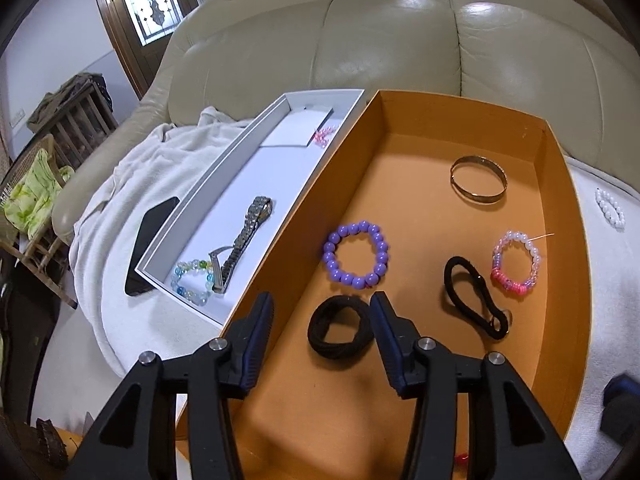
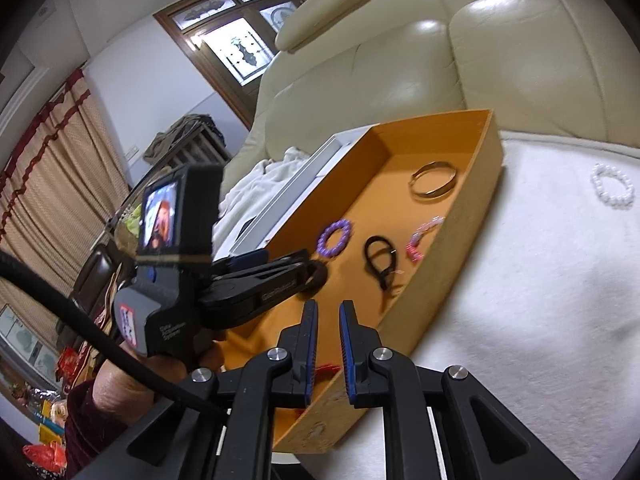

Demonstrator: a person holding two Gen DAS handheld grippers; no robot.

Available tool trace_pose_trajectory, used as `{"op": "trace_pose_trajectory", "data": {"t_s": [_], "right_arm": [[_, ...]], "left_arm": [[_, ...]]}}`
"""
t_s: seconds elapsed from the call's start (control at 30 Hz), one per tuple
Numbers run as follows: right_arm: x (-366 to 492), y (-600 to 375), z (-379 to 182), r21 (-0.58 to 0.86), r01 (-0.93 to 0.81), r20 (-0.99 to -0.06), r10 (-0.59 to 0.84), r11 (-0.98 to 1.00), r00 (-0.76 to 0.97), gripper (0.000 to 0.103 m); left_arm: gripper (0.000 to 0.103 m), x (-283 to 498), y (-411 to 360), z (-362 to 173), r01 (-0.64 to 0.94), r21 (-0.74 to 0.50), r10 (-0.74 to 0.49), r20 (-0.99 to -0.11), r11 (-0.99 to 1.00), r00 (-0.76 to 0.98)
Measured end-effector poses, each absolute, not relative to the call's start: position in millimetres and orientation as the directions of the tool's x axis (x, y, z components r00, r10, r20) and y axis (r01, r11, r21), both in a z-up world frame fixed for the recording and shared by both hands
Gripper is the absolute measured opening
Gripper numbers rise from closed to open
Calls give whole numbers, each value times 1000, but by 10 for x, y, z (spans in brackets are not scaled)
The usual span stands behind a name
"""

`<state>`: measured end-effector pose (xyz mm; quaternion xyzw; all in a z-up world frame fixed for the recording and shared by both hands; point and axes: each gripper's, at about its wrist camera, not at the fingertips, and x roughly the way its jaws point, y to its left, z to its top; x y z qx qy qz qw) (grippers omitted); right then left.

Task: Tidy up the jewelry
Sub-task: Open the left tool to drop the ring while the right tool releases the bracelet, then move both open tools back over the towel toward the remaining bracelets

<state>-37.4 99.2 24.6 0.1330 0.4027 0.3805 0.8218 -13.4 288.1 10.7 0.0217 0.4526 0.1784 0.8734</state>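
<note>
My left gripper point(image 1: 322, 305) stands open low inside the orange box point(image 1: 400, 184). A thick black hair tie point(image 1: 348, 312) lies flat on the box floor between its fingers; the left pad is clear of it and the right one is at its edge. Beyond lie a purple bead bracelet point(image 1: 355, 276), a thin black elastic point(image 1: 491, 331), a pink-and-white bead bracelet point(image 1: 510, 282) and a gold bangle point(image 1: 478, 199). My right gripper point(image 2: 328, 309) hovers over the box's near corner, almost shut, with nothing in the narrow slit. A white pearl bracelet point(image 2: 614, 203) lies on the blanket outside the box.
A white box point(image 1: 224, 184) left of the orange one holds a metal watch point(image 1: 246, 236), a blue-green bead bracelet point(image 1: 176, 284) and a pink item point(image 1: 324, 136). A phone point(image 1: 152, 240) lies beside it on the white blanket point(image 2: 540, 300). A cream sofa back point(image 1: 380, 40) rises behind.
</note>
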Motion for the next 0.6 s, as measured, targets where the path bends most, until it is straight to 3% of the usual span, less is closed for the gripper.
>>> {"op": "trace_pose_trajectory", "data": {"t_s": [0.6], "right_arm": [[-318,194,330,498,-421,-573,652,758,497,14]], "left_arm": [[51,-120,2329,423,-249,206,321,-684,946,655]]}}
